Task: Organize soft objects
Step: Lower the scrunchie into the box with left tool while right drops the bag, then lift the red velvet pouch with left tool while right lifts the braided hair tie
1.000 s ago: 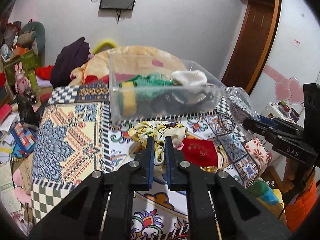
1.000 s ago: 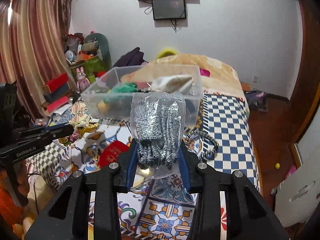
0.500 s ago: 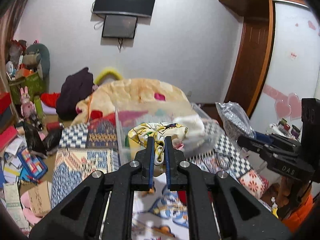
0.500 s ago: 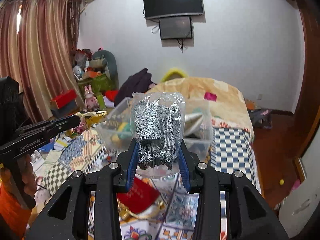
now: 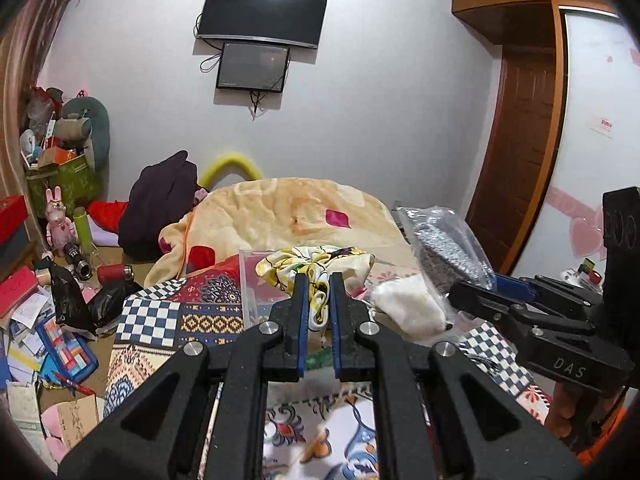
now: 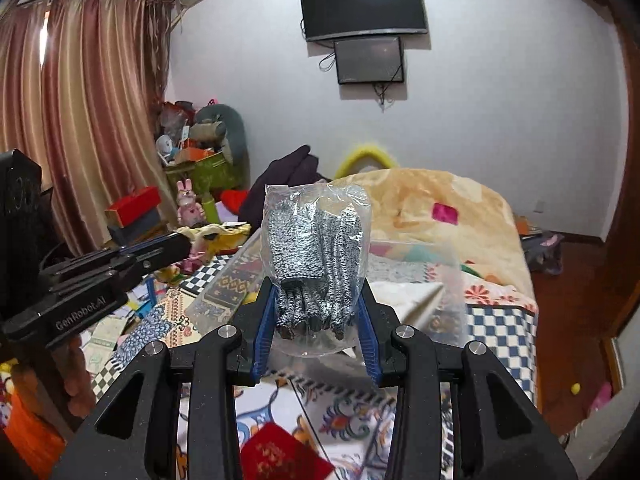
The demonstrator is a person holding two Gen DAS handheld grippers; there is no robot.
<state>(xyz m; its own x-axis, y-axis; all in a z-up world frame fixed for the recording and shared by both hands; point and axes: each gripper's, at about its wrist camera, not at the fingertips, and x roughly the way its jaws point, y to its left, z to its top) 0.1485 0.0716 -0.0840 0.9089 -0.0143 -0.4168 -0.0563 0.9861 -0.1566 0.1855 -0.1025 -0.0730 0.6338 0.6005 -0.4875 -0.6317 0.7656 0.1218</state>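
Observation:
My left gripper (image 5: 318,292) is shut on a yellow floral silk cloth (image 5: 316,266) and holds it up in front of the clear plastic bin (image 5: 250,280). My right gripper (image 6: 316,312) is shut on a clear bag of grey knit gloves (image 6: 316,252), held above the same bin (image 6: 416,264). A white soft item (image 5: 404,306) lies in the bin. From the left wrist view the bagged gloves (image 5: 448,248) and right gripper (image 5: 492,284) show at right. From the right wrist view the left gripper (image 6: 188,240) with the cloth (image 6: 216,236) shows at left.
The bin stands on a patterned bedspread (image 5: 160,320). A red pouch (image 6: 284,456) lies on the spread near me. A beige blanket (image 5: 280,216) and dark clothes (image 5: 160,200) are heaped behind. Clutter covers the floor at left (image 5: 36,320).
Both grippers have risen and tilted up with their loads. The cloth and the bagged gloves now sit higher, nearer over the bin; the bin appears lower in both views.

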